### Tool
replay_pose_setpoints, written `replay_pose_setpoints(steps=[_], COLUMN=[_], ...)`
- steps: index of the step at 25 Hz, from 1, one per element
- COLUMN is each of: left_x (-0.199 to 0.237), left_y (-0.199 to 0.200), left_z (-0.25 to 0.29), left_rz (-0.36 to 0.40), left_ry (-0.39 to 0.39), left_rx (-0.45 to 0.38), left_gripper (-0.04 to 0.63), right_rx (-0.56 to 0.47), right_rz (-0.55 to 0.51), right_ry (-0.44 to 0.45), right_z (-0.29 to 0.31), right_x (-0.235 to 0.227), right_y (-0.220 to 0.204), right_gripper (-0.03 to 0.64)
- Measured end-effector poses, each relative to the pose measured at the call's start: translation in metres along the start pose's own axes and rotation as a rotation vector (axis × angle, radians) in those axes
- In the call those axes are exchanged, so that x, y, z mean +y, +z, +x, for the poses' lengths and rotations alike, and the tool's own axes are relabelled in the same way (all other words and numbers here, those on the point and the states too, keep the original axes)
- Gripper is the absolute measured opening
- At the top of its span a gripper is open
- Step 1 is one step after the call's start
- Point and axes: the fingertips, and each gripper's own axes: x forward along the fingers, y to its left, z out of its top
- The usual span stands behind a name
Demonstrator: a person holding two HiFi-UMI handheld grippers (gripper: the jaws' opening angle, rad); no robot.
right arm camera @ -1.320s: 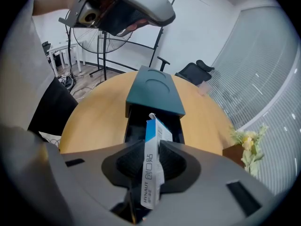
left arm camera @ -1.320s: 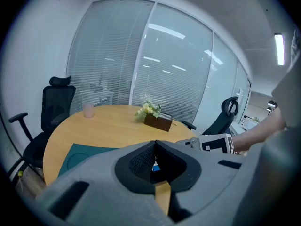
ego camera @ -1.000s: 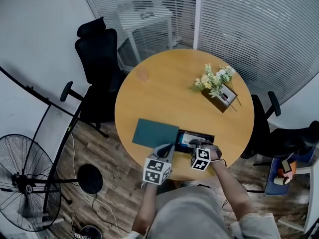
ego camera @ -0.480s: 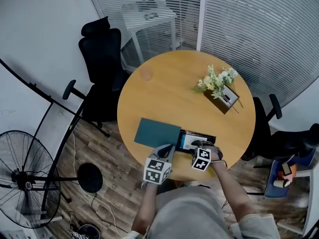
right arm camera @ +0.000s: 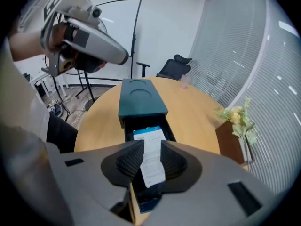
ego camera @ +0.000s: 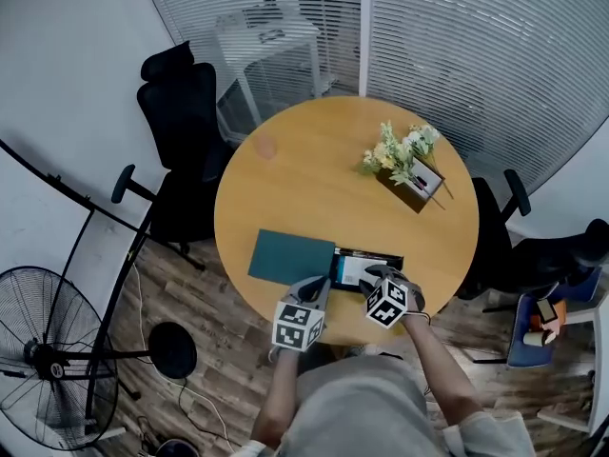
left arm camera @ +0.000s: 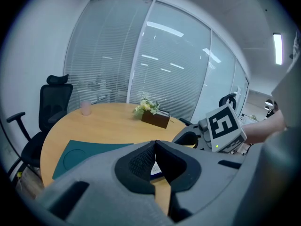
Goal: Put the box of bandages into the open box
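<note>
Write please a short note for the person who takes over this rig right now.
Left gripper: fingers shut, empty, by the teal box.
Right gripper: fingers open, have just been opening, grip nothing; it hangs over the pulled-out drawer.
Box of bandages: lies in that drawer, below the right fingers.
Done: bandages are in and released.
Left: lift the right gripper clear; perhaps push the drawer shut.

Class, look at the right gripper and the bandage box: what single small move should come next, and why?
Probably lift the right gripper straight up and clear. Its jaws have just been opening and stand apart, free of the bandage box, which already lies flat inside the open box.
</note>
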Motion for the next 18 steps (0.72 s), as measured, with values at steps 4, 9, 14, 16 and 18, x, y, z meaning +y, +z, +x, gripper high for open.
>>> replay_pose_setpoints(steps=[4,9,14,16,18], left_x=[-0.006,-0.019,-0.027,-0.03,-0.031], left_y=[0.0,0.002,0.002,0.0,-0.002], left_z=[0.008,0.014,0.017,0.018,0.019], left_rz=[-0.001,0.001,0.003,0.006,0.008], left_ry=[-0.01,-0.028,-0.035,-0.036,-0.034], left_rx=[-0.004,-0.008,-0.011,-0.011,-0.01], left_gripper=[0.011,0.011,0.009,0.011,0.011], right_rx=[-0.053,-0.126,-0.144,-0.166,-0.208], right_rz=[0.105,0.247,0.348,0.399,0.481], right_ry=[-0.035,-0.07,-0.087,-0.106,-0.13], right_z=[-0.019,-0.044,-0.062,-0.068,-0.077], right_x=[-0.006,-0.012,-0.012,-0.013,-0.015], right_y=[0.006,0.003,-0.007,-0.01,-0.014], right_gripper=[0.109,0.109,0.109,0.109,0.109])
